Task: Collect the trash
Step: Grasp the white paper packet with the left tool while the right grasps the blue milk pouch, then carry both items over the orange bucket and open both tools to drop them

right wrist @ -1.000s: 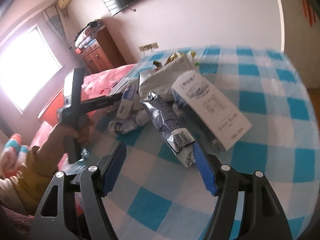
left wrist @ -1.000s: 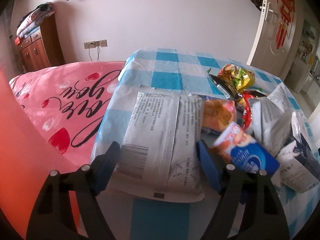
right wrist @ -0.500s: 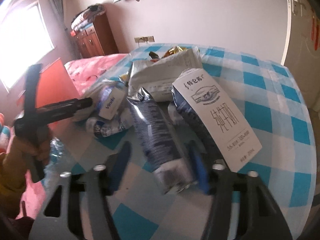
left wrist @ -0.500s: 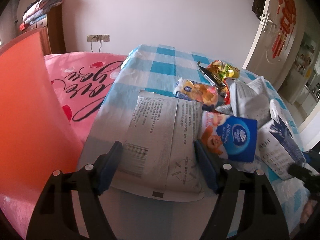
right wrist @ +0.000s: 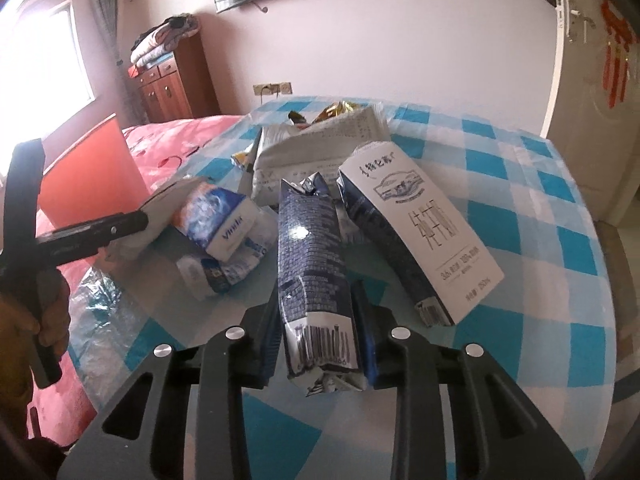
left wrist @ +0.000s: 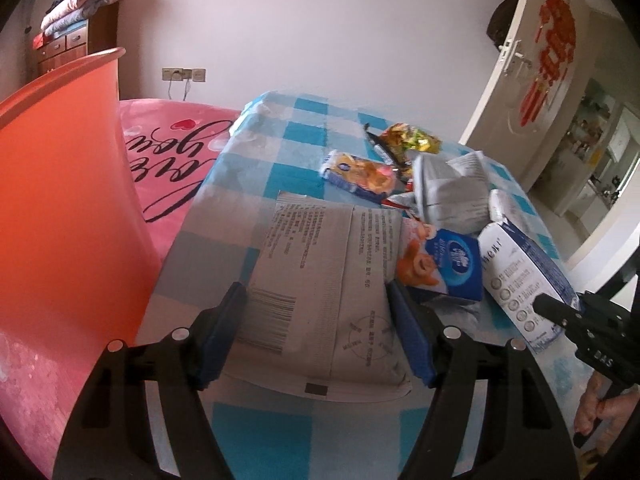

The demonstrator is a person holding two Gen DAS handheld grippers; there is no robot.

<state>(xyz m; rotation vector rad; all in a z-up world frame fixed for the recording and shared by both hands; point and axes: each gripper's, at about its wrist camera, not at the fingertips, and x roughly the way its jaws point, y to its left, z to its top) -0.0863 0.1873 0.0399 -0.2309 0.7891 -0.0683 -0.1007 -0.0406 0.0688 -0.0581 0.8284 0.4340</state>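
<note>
My left gripper [left wrist: 316, 296] is shut on a flat grey-white printed packet [left wrist: 316, 248], one pad on each long edge, over the near edge of the checked table [left wrist: 280, 128]. An orange bin [left wrist: 60, 200] stands close on its left. In the right wrist view my right gripper [right wrist: 318, 300] has its jaws closing on a crumpled dark blue carton [right wrist: 310, 248], and both pads press its sides. A white milk carton [right wrist: 420, 232] lies just right of it. The left gripper [right wrist: 142, 220] shows at that view's left edge.
More trash lies on the table: a blue tissue pack [left wrist: 452, 268], a crumpled grey bag [left wrist: 452, 196], a snack packet [left wrist: 360, 176] and a yellow wrapper [left wrist: 412, 138]. A pink bed [left wrist: 172, 160] lies behind the bin. A door [left wrist: 520, 80] stands open at right.
The right jaws have closed from wide apart onto the dark blue carton. My left gripper has carried the grey packet sideways, and the orange bin now fills more of its view.
</note>
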